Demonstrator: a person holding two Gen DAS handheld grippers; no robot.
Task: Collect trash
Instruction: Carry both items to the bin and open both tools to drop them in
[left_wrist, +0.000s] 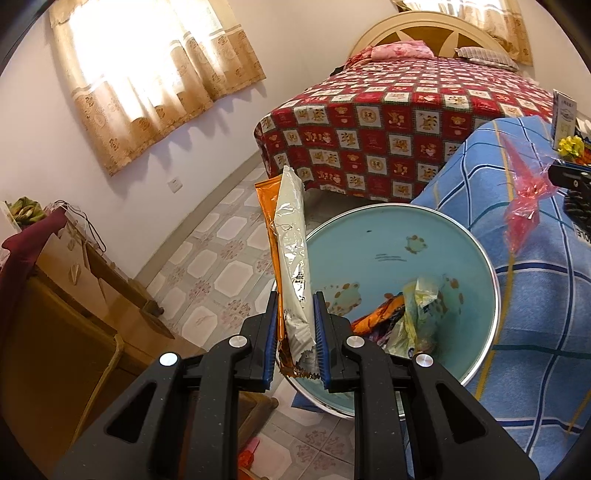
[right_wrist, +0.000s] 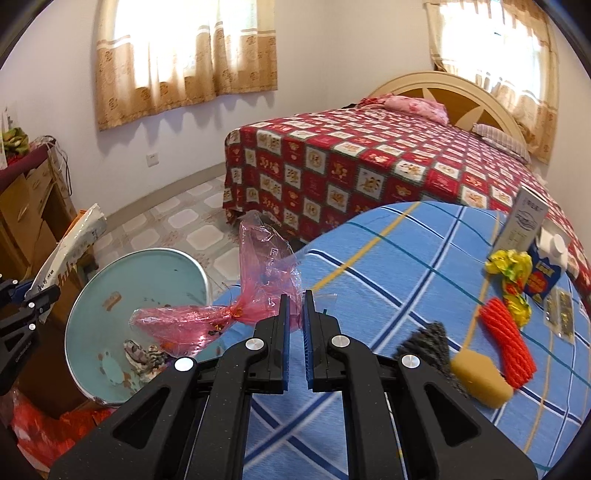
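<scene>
Left wrist view, from nine o'clock across: a wooden cabinet (left_wrist: 74, 295) stands at the left edge, then the left gripper (left_wrist: 295, 306) at centre pinches a long silver-and-orange snack wrapper (left_wrist: 291, 258) upright between its blue pads, at the near rim of the pale blue bin (left_wrist: 388, 236). Crumpled wrappers (left_wrist: 413, 314) lie in the bin's bottom at four o'clock from the gripper. At three o'clock a blue checked cloth (left_wrist: 517, 295) covers the table. Right wrist view, again from nine o'clock: the bin (right_wrist: 147, 269) sits low left, and a pink cellophane bag (right_wrist: 258, 280) hangs across its rim, its edge nipped by the nearly closed right gripper (right_wrist: 295, 306). At three o'clock on the cloth lie a yellow sponge (right_wrist: 480, 373), red netting (right_wrist: 506, 339), a yellow foil wrapper (right_wrist: 511, 273) and a small carton (right_wrist: 546, 269).
</scene>
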